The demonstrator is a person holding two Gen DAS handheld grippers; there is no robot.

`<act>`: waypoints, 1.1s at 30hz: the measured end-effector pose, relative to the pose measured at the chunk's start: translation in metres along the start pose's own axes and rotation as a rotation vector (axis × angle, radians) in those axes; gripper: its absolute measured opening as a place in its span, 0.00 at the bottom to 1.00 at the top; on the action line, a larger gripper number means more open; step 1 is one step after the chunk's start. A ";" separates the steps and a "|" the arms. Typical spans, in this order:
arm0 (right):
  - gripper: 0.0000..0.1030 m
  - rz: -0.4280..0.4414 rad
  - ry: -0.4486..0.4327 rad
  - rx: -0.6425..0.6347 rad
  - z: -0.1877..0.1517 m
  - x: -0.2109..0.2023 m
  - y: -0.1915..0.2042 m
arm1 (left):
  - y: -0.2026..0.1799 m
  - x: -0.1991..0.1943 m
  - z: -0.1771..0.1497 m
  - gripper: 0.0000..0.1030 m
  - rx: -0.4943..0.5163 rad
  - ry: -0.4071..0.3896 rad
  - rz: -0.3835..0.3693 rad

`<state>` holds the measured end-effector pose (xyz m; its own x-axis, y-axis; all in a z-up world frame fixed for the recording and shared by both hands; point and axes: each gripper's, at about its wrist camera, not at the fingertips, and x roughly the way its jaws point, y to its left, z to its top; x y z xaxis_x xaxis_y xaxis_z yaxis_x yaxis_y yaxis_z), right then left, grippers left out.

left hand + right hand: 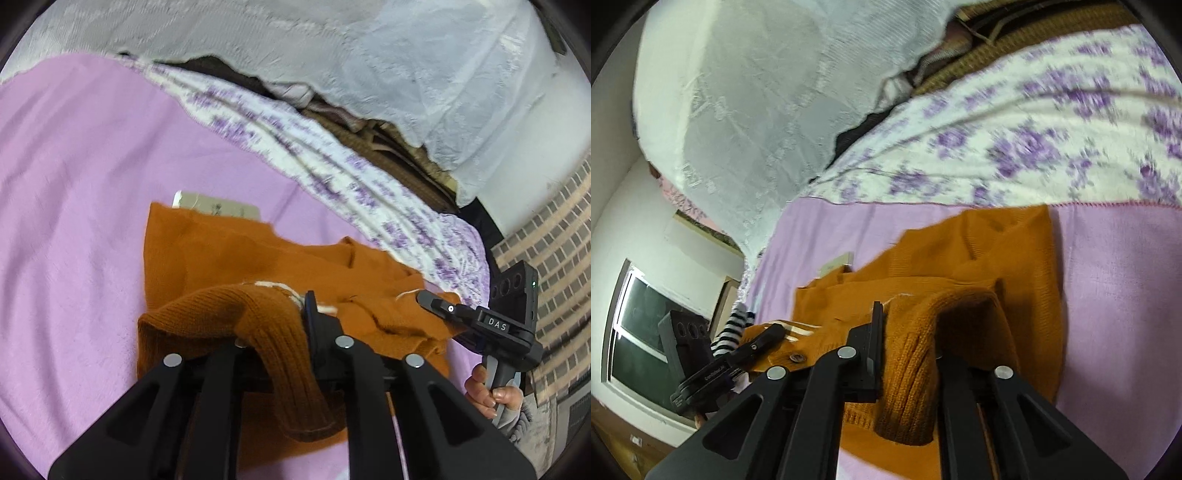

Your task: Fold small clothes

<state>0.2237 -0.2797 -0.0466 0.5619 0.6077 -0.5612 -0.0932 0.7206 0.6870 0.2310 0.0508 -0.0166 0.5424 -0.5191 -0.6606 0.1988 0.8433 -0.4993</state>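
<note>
An orange knit cardigan (236, 258) lies on a lilac bedsheet (74, 184). My left gripper (291, 321) is shut on a ribbed edge of the cardigan, which drapes over its fingers. My right gripper shows in the left wrist view (436, 302) at the cardigan's right side. In the right wrist view the right gripper (905, 325) is shut on another ribbed part of the cardigan (979, 251), lifted off the sheet. The left gripper (772, 336) appears there at the left, over the button edge. A paper tag (214, 208) lies at the cardigan's far edge.
A white and purple floral blanket (332, 173) runs along the far side of the sheet. Behind it is a pile under white lace cloth (369, 55). A brick-pattern wall (554, 251) is at the right. A window (639, 332) is at the left.
</note>
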 end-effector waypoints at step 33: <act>0.35 -0.175 0.043 -0.467 -0.095 -0.017 0.087 | 0.036 -0.058 -0.043 0.67 0.124 -0.090 0.267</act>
<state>0.1276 -0.1955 -0.0206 0.5687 0.4707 -0.6745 -0.3645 0.8794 0.3063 0.1716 0.1053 -0.0209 0.6579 -0.2673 -0.7040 0.1350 0.9616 -0.2389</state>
